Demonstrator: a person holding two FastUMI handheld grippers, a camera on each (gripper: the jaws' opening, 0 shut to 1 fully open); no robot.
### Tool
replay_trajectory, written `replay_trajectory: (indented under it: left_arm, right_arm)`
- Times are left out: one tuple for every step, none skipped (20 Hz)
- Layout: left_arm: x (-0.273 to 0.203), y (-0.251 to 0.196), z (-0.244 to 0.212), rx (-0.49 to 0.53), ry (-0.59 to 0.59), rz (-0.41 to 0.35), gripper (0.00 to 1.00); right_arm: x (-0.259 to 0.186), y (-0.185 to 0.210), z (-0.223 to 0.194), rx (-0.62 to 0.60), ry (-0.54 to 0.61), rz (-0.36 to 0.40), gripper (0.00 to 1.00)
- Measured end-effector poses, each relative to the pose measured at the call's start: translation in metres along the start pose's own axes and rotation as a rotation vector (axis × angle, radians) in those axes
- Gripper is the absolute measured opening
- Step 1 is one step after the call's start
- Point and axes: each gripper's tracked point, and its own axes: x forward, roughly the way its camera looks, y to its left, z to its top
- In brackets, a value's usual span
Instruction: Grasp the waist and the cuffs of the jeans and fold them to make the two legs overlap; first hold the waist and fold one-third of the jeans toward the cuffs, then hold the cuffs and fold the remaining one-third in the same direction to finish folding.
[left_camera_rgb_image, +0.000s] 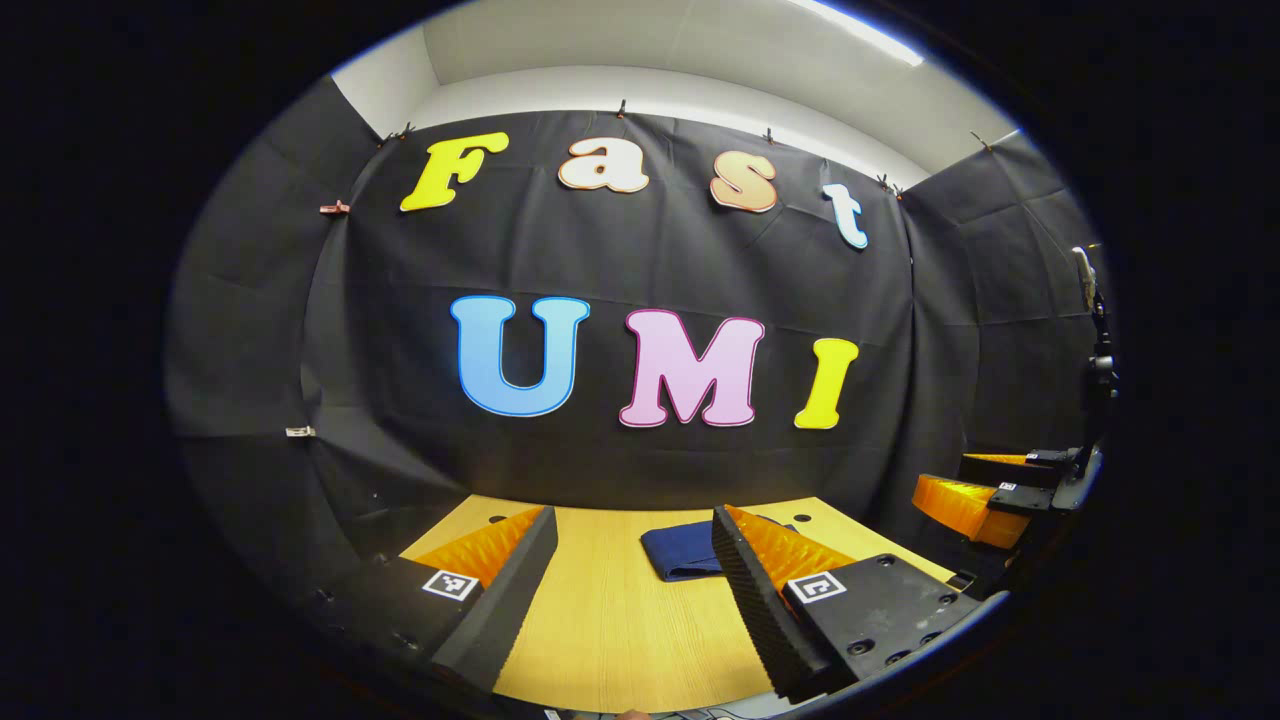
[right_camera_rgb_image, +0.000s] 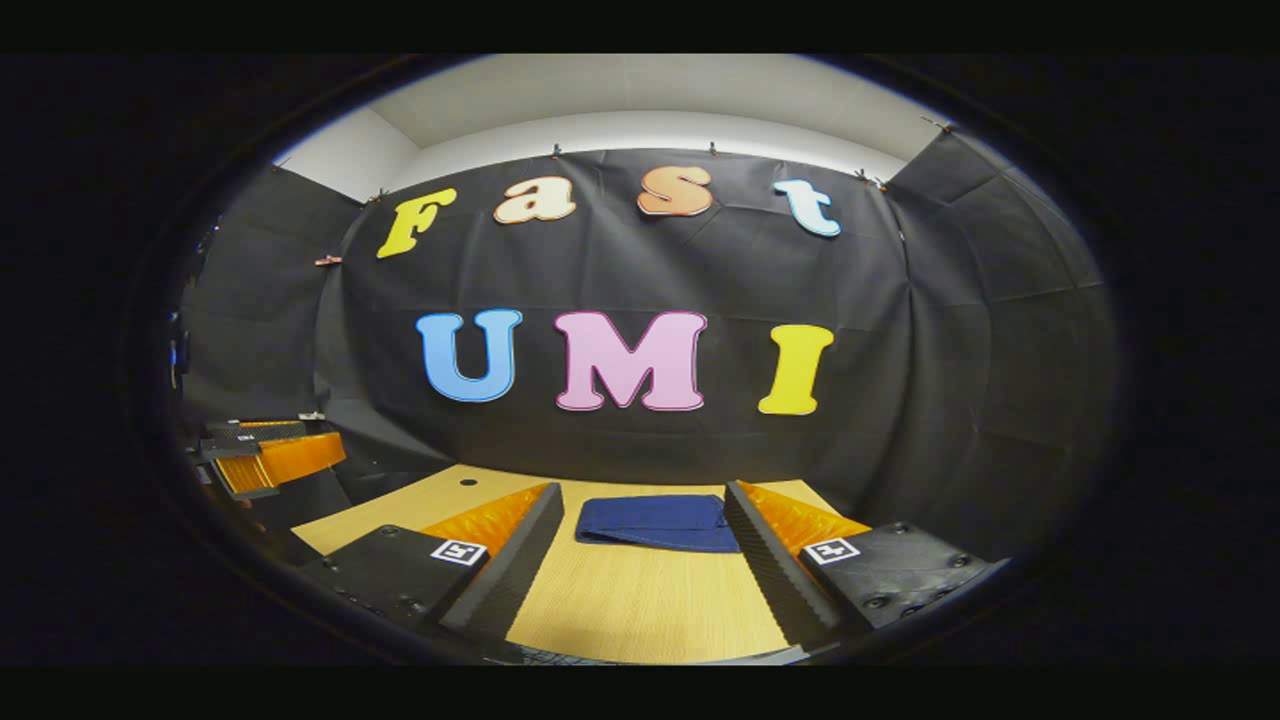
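A: Jeans (right_camera_rgb_image: 657, 523) lying as a compact dark-blue bundle toward the far side of the counter (right_camera_rgb_image: 640, 610), near the booth wall. Looks folded already, or close to it; layers hard to tell apart from here.

B: Left hand-held gripper (left_camera_rgb_image: 630, 570) spread wide, holding nothing, raised over the near part of the counter (left_camera_rgb_image: 610, 630) and well apart from the jeans (left_camera_rgb_image: 680, 550). Right hand-held gripper (right_camera_rgb_image: 645, 545) likewise wide and empty, with the bundle just beyond its fingertips.

A: Risks from here?

B: Probably disturbing the stack. Coming in low could push the bundle toward the wall instead of pinching it. Catching only the top layer could peel the fold open.

A: Also possible: mistaking waist for cuffs, since neither end can be told apart in that bundle.

B: And crossing paths, given both reaching toward the same small target.
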Motion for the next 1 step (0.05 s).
replay_trajectory:
  left_arm:
    - [0.0002,0.0007,0.0004,0.001,-0.002,0.005,0.96]
  right_arm:
    - [-0.0018,-0.0006,0.0007,-0.003,-0.003,-0.001,0.99]
